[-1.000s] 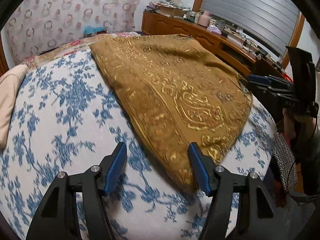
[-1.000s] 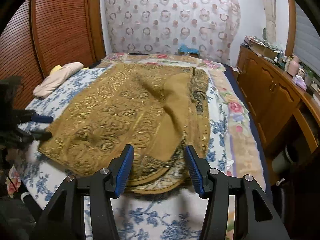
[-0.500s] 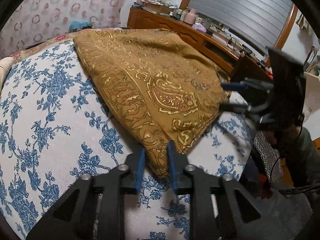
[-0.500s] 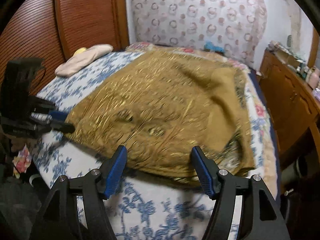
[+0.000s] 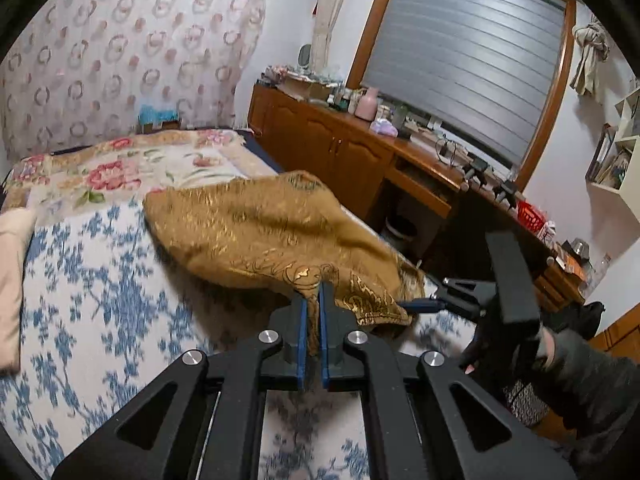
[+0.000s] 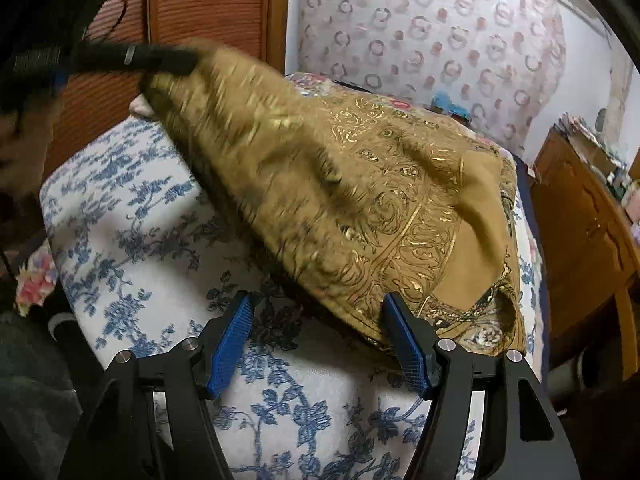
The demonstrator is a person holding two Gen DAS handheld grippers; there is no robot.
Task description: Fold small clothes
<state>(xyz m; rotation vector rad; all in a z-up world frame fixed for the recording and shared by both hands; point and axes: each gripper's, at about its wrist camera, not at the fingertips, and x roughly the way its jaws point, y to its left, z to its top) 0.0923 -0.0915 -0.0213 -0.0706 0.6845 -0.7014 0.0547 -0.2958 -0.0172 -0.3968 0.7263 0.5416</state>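
A mustard-gold garment with gold paisley print (image 5: 260, 232) lies on the bed's blue-flowered sheet (image 5: 100, 280). My left gripper (image 5: 313, 292) is shut on its near corner and holds that corner above the sheet, so the cloth slopes up from the bed. In the right wrist view the same gripper (image 6: 172, 60) is a dark blur at the upper left, with the garment (image 6: 360, 184) hanging from it. My right gripper (image 6: 318, 300) stands open low over the sheet (image 6: 140, 240), at the garment's near hem; its right finger (image 6: 404, 332) is at the hem's edge.
A long wooden dresser (image 5: 340, 148) crowded with small items runs along the bed's right side. A reddish wooden wardrobe (image 6: 200, 4) stands on the left. A beige folded cloth (image 5: 12, 280) lies at the sheet's left edge, and a flowered blanket (image 5: 120, 164) covers the far end.
My left gripper closed on the garment's corner and rose, lifting that corner off the sheet. My right gripper opened wider and shifted along the near hem.
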